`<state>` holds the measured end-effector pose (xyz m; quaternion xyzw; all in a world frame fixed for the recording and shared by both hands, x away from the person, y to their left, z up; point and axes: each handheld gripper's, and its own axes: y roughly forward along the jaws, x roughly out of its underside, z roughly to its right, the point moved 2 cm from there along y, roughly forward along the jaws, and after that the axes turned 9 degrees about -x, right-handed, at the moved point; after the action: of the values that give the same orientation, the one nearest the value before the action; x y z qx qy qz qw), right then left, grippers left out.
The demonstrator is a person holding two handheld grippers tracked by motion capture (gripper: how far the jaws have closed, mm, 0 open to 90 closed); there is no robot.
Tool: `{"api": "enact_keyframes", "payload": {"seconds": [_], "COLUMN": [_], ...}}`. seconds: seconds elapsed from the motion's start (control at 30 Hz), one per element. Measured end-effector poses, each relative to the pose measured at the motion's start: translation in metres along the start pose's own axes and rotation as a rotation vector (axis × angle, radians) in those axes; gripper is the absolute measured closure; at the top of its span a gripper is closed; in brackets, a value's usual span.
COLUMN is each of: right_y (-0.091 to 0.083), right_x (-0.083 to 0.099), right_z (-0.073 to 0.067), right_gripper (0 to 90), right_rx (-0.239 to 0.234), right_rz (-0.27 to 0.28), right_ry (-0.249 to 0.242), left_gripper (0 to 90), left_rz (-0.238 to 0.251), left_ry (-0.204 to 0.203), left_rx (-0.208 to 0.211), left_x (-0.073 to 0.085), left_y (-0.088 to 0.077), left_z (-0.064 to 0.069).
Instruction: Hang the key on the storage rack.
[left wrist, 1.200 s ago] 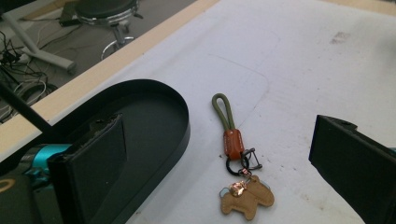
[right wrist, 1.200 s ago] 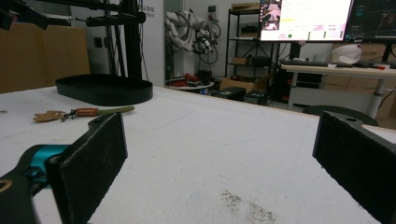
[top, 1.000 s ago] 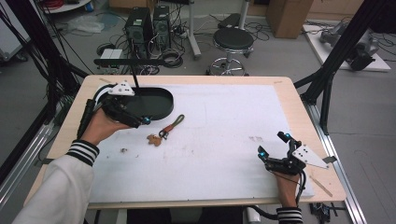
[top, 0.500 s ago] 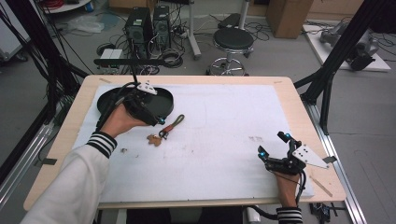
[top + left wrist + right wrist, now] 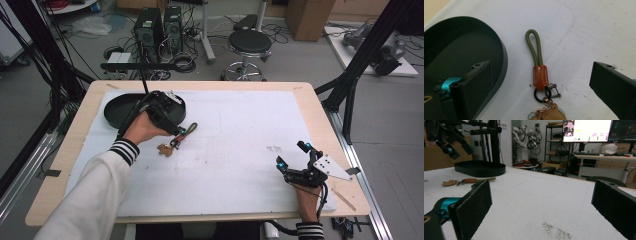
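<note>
A: What colour is the keychain point(image 5: 540, 75)?
B: An olive-green cord loop, an orange-brown leather tab with pale stitching, black rings, and a tan charm with a touch of light blue.
A: The tray point(image 5: 118, 109) beside it?
B: Black all over, matte.
A: And the tongs?
B: The left tongs point(image 5: 544, 85) have black jaws with teal at the base. The right tongs point(image 5: 292, 160) are black too, with teal tips and a grey plate.
A: The tabletop point(image 5: 240, 145)?
B: White sheet, light wood border.
A: The sleeve point(image 5: 95, 192)?
B: White, with a black-and-white striped cuff.
</note>
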<state>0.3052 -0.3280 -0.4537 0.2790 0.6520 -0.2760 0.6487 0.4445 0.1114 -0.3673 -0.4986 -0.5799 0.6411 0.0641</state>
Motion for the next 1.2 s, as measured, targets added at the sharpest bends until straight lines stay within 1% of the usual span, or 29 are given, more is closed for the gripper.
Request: {"api": "enact_keyframes", "payload": {"seconds": [0.03,0.07,0.13,0.2,0.3,0.37,0.43,0.47,0.57,0.67,0.73,0.87,0.93,1.03,1.07,1.1,1.2], "right_y": [0.0,0.0,0.0,0.0,0.0,0.0,0.0,0.0,0.0,0.0,0.0,0.0,0.0,0.0,0.0,0.0,0.0], "right_x": [0.0,0.0,0.0,0.0,0.0,0.0,0.0,0.0,0.0,0.0,0.0,0.0,0.0,0.0,0.0,0.0,0.0], "right_z": [0.0,0.0,0.0,0.0,0.0,0.0,0.0,0.0,0.0,0.0,0.0,0.0,0.0,0.0,0.0,0.0,0.0], "right_gripper": [2.0,2.0,2.0,1.9,1.9,1.9,1.9,1.9,1.9,1.9,1.9,1.9,1.9,1.9,1.9,1.9,1.9], "right_rx": [-0.001,-0.001,-0.002,-0.002,-0.002,-0.003,-0.002,-0.003,-0.003,-0.003,-0.003,-0.001,-0.002,-0.002,-0.002,-0.003,-0.002], "right_rz": [0.0,0.0,0.0,0.0,0.001,-0.001,0.002,0.0,0.001,0.001,0.0,0.002,0.003,0.002,0.002,0.001,0.002], "right_ry": [0.001,0.001,0.001,0.0,0.002,-0.001,-0.004,0.002,-0.001,-0.001,-0.001,-0.006,-0.004,-0.005,-0.005,-0.001,-0.005], "left_gripper": [5.1,5.1,5.2,8.7,9.2,9.4,9.7,9.7,10.3,10.7,11.0,11.7,13.2,15.0,15.0,15.2,16.2], "left_rz": [-0.011,-0.025,-0.041,-0.062,-0.077,-0.081,-0.118,-0.126,-0.146,-0.166,-0.185,-0.209,-0.221,-0.237,-0.242,-0.25,-0.26], "left_ry": [-0.005,0.004,0.004,0.017,0.03,0.025,0.027,0.026,0.021,0.024,0.038,0.023,0.022,0.011,0.003,0.008,-0.006], "left_rx": [0.001,-0.003,-0.001,0.0,-0.007,-0.005,0.002,0.004,0.008,0.005,0.002,0.01,0.018,0.023,0.021,0.021,0.018], "left_x": [0.0,0.0,0.0,-0.001,-0.002,-0.001,0.0,0.0,0.001,0.001,0.002,0.002,0.003,0.003,0.004,0.004,0.004], "left_y": [0.002,0.005,0.009,0.014,0.019,0.022,0.026,0.027,0.03,0.034,0.037,0.043,0.045,0.047,0.048,0.049,0.051], "left_z": [0.001,0.002,0.004,0.007,0.011,0.012,0.012,0.012,0.013,0.016,0.017,0.018,0.018,0.018,0.018,0.017,0.017]}}
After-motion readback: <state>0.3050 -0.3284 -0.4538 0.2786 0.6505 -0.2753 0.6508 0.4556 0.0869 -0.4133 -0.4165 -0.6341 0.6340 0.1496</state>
